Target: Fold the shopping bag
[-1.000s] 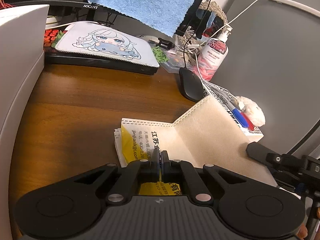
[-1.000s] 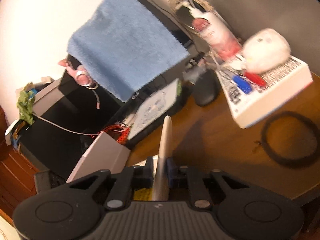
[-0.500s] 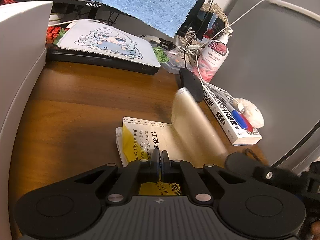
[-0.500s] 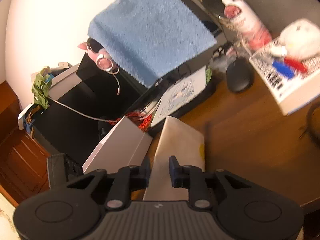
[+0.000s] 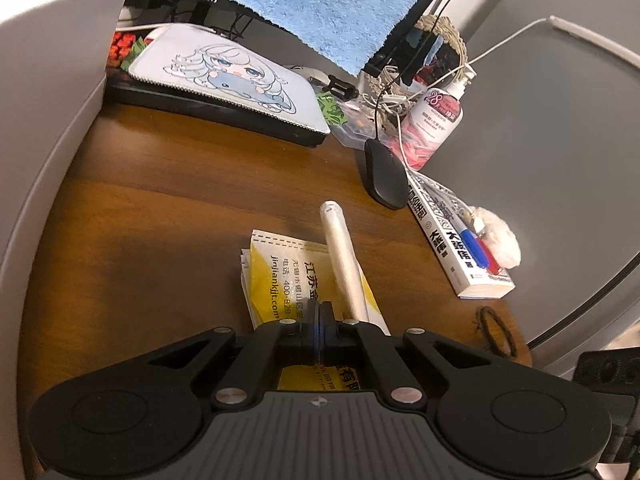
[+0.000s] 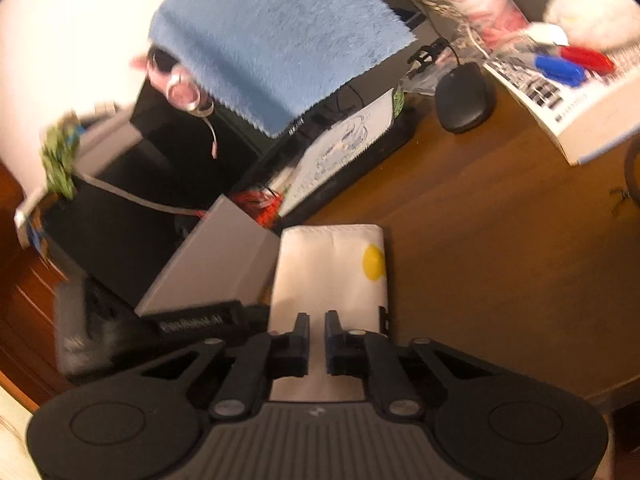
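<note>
A white and yellow shopping bag [image 5: 280, 276] lies folded small on the wooden desk [image 5: 168, 208]. My left gripper [image 5: 316, 308] is shut on its near edge. One cream flap [image 5: 340, 256] stands up edge-on over the bag's right part. In the right wrist view that flap [image 6: 328, 268] shows face-on, white with a yellow spot. My right gripper [image 6: 317, 332] sits in front of the flap. Its jaws stand a narrow gap apart with white fabric showing through, and nothing looks clamped.
A black mouse [image 5: 384, 176], a book [image 5: 452, 236] with pens and a pump bottle [image 5: 436, 120] crowd the right. A keyboard under a printed pouch [image 5: 228, 76] lies behind. A grey box [image 5: 44, 120] walls the left. A black elastic loop [image 5: 496, 336] lies near the right edge.
The flap was spread out to the right, then swung up and over towards the left until it stands edge-on. My right gripper, shut on the flap before, has let it go. The left gripper held still.
</note>
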Demonstrator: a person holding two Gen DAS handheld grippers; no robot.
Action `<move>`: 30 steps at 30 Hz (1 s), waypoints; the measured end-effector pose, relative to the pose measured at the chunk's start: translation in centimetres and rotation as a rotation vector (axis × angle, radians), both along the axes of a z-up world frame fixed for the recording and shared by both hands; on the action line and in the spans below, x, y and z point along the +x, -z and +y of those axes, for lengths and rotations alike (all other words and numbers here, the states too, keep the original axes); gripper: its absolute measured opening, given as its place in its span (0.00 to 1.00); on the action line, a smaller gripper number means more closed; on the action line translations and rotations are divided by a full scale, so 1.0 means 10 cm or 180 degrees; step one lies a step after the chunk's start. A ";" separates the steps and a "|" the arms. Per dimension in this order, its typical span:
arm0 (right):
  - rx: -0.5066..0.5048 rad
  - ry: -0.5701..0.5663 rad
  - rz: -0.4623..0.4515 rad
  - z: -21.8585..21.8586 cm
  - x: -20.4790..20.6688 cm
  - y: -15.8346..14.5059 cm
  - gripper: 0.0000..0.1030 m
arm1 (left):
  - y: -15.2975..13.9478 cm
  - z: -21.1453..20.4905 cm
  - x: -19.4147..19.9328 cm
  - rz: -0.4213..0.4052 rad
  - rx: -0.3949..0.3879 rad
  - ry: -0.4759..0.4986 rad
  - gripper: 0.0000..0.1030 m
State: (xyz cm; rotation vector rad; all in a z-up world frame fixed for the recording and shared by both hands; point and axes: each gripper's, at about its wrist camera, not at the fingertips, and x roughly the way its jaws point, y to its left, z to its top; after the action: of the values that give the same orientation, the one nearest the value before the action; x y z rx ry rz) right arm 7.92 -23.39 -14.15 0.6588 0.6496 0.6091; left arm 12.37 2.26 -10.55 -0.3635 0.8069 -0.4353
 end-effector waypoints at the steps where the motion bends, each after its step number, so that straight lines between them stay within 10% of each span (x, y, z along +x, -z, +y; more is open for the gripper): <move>1: -0.0084 -0.0004 -0.0024 0.03 -0.01 -0.02 0.03 | -0.02 0.00 -0.01 -0.0009 0.0032 -0.0021 0.00; 6: -0.0337 -0.0021 -0.0088 0.11 -0.03 -0.05 0.02 | -0.17 0.03 -0.13 -0.0196 0.0231 -0.0216 0.10; 11: -0.0398 0.0006 -0.0072 0.13 -0.04 -0.06 0.00 | -0.36 0.06 -0.27 -0.0457 0.0481 -0.0414 0.52; 15: -0.0479 0.0034 -0.0087 0.16 -0.05 -0.08 0.00 | -0.46 0.04 -0.30 -0.0569 0.0517 -0.0364 0.51; 20: -0.0457 0.0026 -0.0079 0.15 -0.04 -0.07 0.00 | -0.43 -0.13 -0.20 -0.0496 0.0506 -0.0136 0.07; 30: -0.0372 -0.0014 -0.0035 0.13 -0.01 -0.06 0.00 | -0.15 -0.29 -0.04 -0.0273 0.0811 -0.0124 0.03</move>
State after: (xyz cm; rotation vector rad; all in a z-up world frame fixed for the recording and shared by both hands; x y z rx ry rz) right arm 7.81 -22.09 -13.59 0.5448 0.6714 0.5739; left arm 11.95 -0.65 -9.05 -0.1227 0.7599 -0.3049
